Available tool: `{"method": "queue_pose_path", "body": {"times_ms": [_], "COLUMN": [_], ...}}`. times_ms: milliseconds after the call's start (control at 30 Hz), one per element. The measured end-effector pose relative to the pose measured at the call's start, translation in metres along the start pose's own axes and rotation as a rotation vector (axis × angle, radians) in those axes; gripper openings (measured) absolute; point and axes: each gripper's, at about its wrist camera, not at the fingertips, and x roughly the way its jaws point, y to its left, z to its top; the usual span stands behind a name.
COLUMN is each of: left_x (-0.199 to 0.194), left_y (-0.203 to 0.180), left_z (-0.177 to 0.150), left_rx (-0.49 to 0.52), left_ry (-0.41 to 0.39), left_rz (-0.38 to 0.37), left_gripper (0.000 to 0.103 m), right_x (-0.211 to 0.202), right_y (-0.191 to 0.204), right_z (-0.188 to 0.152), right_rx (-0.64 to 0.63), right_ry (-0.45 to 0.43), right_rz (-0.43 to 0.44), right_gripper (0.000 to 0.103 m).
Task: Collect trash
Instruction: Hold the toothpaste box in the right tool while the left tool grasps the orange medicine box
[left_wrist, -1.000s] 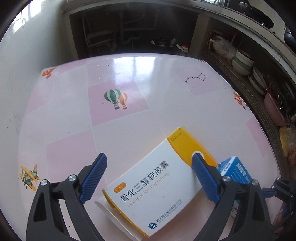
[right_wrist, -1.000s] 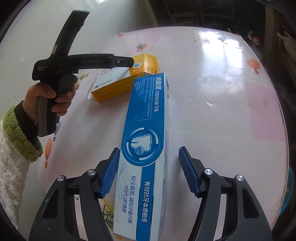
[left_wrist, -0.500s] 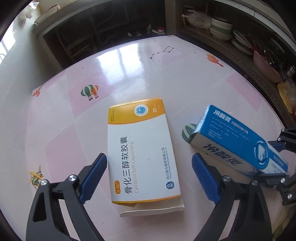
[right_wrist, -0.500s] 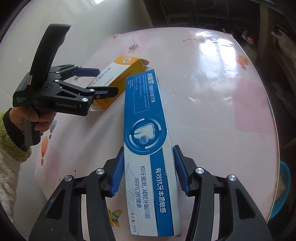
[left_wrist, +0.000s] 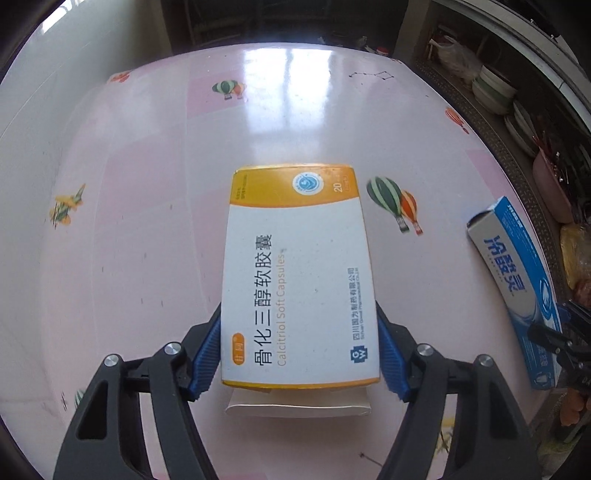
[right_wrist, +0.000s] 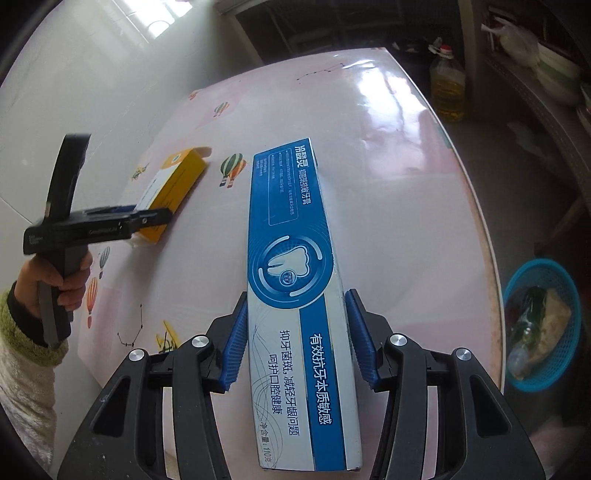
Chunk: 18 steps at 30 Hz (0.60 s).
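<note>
2 boxes lie on the pink table (left_wrist: 155, 206): the left gripper (left_wrist: 299, 354) is closing, pads against the capsule box (left_wrist: 295, 273); the right gripper (right_wrist: 295, 339) clamps the toothpaste box (right_wrist: 291, 236).

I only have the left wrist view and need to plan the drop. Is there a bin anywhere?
Observer: Yes. In the right wrist view a blue basket with trash in it stands on the floor, past the table's right edge.
Operator: Does the right gripper have the toothpaste box?
Observer: The right gripper has its pads against both long sides of the toothpaste box.
Operator: Anything else down there?
Observer: A yellow oil bottle stands past the table's far end.
</note>
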Motion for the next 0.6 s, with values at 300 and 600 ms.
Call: {"method": "queue_pose_path", "body": {"times_ms": [300,600], "left_x": [-0.053,-0.049], "left_y": [-0.045,-0.065], "left_z": [-0.106,-0.147], "left_rx": [-0.072,-0.13], "left_ry": [-0.088,-0.089], "left_rz": [-0.055,-0.06], "left_gripper": [0.071,0.077], "right_x": [-0.037,-0.045], "right_y": [-0.014,-0.015], "right_z": [-0.049,-0.062], "right_rx": [0.088,0.106], "right_ry": [-0.016,-0.016], "right_rz": [0.007,0.015], "right_gripper": [0.048,0.053]}}
